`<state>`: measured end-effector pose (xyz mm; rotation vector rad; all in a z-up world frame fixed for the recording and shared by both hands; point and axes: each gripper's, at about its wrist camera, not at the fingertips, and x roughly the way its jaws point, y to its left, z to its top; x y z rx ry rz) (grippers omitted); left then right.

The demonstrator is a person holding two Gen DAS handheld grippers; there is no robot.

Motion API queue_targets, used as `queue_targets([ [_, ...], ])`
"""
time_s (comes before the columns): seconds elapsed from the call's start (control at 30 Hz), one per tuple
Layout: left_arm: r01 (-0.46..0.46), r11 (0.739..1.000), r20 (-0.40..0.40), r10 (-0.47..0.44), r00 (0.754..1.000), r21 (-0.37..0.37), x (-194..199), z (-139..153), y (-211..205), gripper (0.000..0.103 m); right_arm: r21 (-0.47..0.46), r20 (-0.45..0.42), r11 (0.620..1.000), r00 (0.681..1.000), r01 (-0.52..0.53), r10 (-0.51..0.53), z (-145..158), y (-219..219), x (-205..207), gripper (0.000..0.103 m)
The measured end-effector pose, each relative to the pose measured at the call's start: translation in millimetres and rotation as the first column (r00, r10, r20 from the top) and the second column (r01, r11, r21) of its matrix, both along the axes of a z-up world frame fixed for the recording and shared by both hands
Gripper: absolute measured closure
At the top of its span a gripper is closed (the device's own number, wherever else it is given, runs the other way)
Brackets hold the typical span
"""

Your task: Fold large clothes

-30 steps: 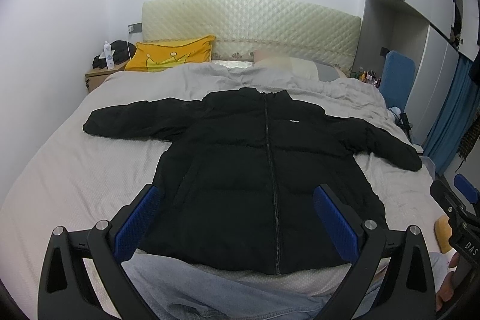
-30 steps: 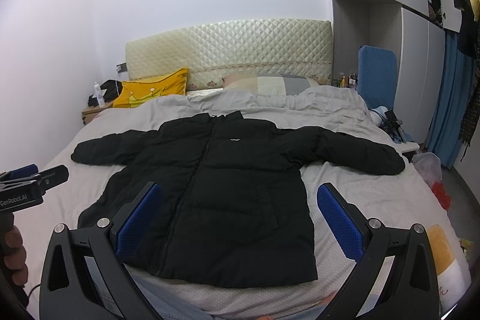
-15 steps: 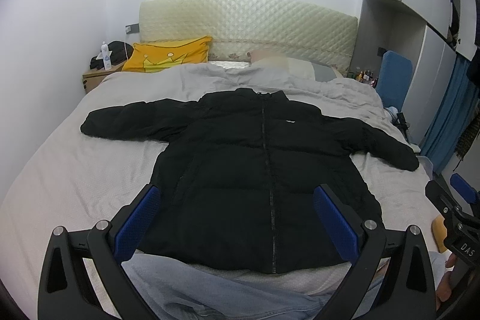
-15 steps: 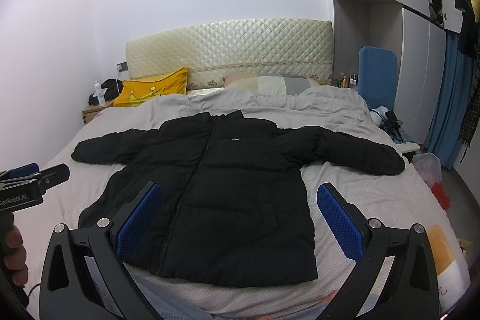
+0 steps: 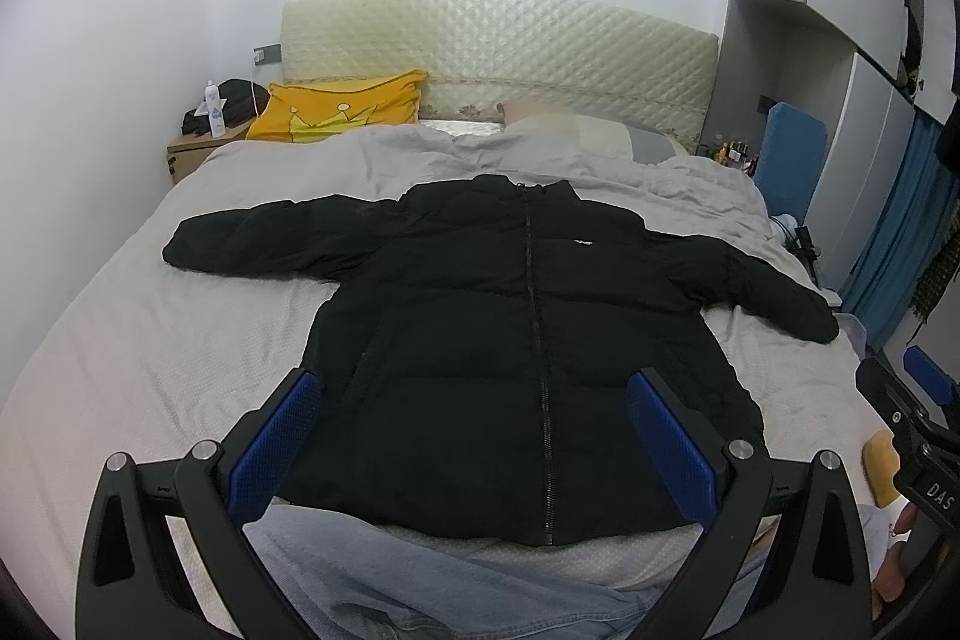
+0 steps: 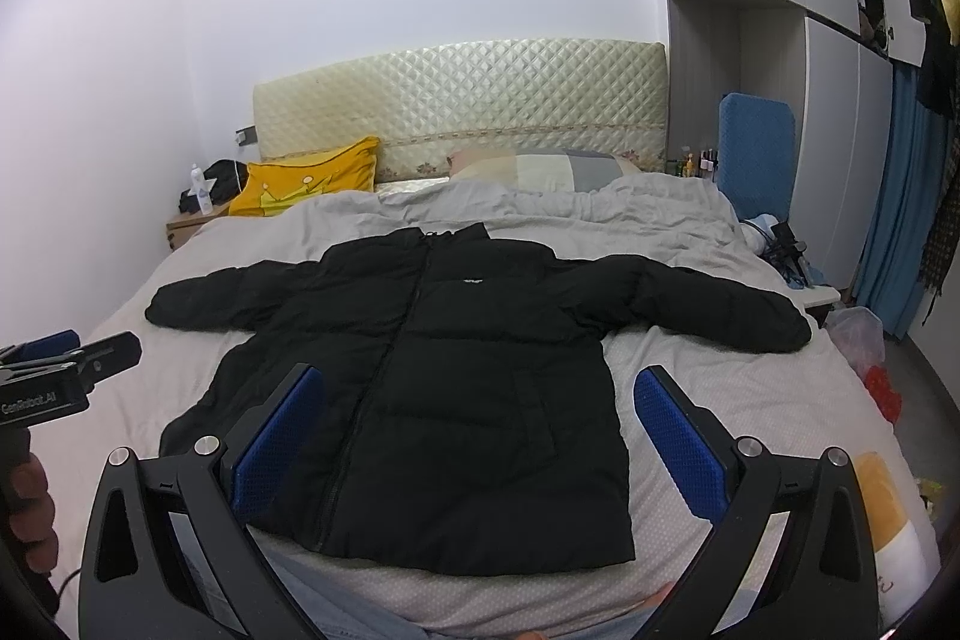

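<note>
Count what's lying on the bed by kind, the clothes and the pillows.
Black puffer jacket: 1
Yellow crown-print pillow: 1
Beige and grey patchwork pillow: 1
Total: 3

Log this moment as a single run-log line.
stage: pre-grasp | black jacket: flat, zipped, sleeves spread on bed | left gripper: open, empty | right gripper: open, empty
</note>
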<state>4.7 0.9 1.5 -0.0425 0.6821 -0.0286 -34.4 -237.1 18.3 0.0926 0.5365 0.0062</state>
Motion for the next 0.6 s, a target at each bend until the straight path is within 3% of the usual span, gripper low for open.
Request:
queue_targets([
  [0.6, 0.03, 0.999, -0.006, -0.03, 1.0, -0.011, 11, 4, -7, 0.001, 0.0, -0.005, 1.0, 1.0, 0.003, -0.003, 4, -2, 5, 0.0],
])
